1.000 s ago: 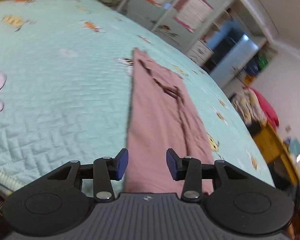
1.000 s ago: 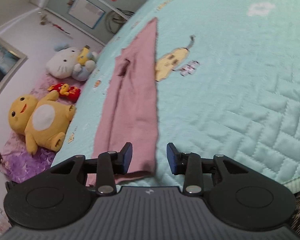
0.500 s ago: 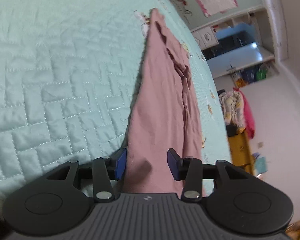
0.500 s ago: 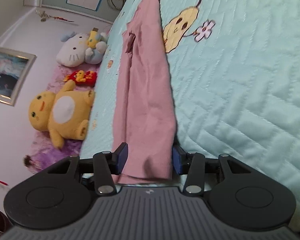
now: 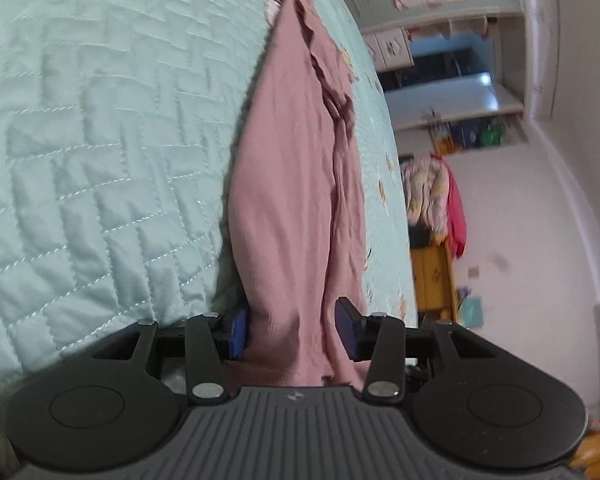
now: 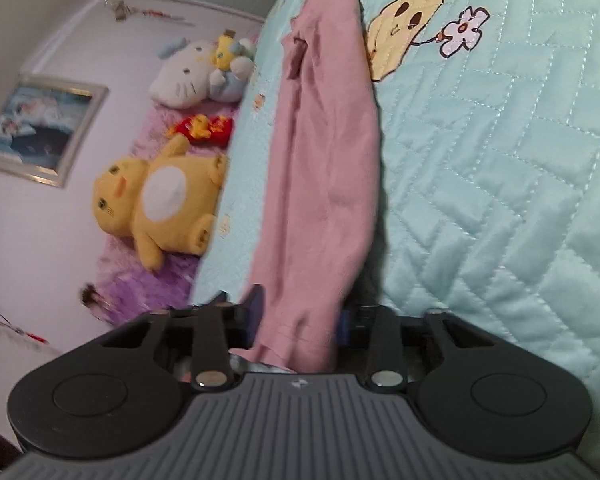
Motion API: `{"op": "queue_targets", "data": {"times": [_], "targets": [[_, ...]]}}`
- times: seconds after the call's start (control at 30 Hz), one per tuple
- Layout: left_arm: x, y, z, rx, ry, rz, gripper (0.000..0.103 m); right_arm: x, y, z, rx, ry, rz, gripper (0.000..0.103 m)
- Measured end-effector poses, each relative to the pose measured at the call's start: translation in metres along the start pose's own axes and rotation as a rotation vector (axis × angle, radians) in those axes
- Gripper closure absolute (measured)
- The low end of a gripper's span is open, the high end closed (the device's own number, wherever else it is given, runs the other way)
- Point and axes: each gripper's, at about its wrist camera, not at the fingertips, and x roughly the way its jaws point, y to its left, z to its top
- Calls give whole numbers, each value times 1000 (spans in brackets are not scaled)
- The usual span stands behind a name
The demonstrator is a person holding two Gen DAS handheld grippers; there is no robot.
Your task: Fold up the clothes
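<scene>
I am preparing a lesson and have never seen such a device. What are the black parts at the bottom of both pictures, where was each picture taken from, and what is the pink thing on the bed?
Each picture comes from a camera on a hand-held gripper, looking forward along its two blue-padded fingers. A person holds one in each hand; no robot arm is involved. The left gripper and right gripper each have an end of a long, narrow pink garment between their pads. It lies on a quilted mint bedspread. The right jaws have just been closing and press the cloth; the left pads look close to the cloth, but contact is less clear. Plush toys lie beside the bed.
</scene>
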Motion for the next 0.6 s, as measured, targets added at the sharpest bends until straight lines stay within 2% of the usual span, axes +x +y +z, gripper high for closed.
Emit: {"op": "queue_targets", "data": {"times": [0.07,0.17,0.27,0.33,0.4,0.5,0.6], "targets": [[-2,2,-1,1,3,11,70,0,-1,-1,-11,8,-37,95],[-5,8,-1,-23,0,26,80,1,2,-4,-44,6,-53,95],[-10,11,2,-62,-8,25,81,3,10,-5,-91,9,-87,95],[-13,10,4,-75,-17,18,77,4,8,-5,-89,13,-88,96],[-17,10,5,-87,-25,11,61,4,6,-5,-84,18,-85,96],[-21,15,7,-134,-35,-43,51,3,0,-6,-65,14,-69,96],[-22,18,4,-140,-48,-73,46,3,-1,-6,-56,13,-58,94]]}}
